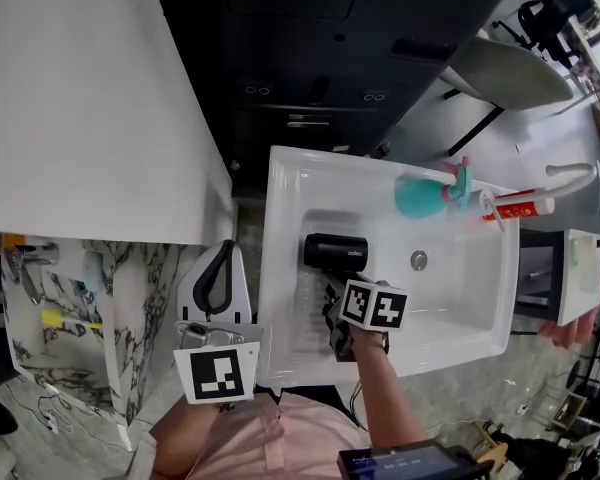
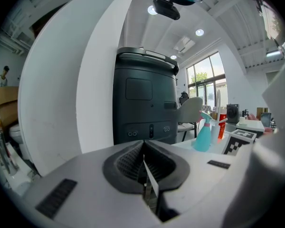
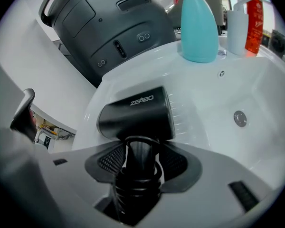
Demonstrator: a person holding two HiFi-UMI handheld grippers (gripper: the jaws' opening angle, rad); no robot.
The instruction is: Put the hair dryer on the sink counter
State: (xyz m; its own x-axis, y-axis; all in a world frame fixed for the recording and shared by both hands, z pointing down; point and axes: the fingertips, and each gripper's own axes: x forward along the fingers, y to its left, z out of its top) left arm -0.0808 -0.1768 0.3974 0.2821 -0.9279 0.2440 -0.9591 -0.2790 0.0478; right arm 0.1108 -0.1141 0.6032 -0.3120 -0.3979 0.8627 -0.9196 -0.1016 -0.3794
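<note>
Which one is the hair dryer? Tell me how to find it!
Find the big white sink. At its ridged side, away from the drain, the right claw grips the hair dryer by its handle. It is the only black thing there. Its neighbours on the rim are a teal bottle and a red bottle.

You are looking at a black plastic hair dryer (image 1: 335, 253) with smooth, matt skin. The white sink basin (image 1: 470, 298) and teal plastic spray bottle (image 1: 420, 196) are shining glossy.
</note>
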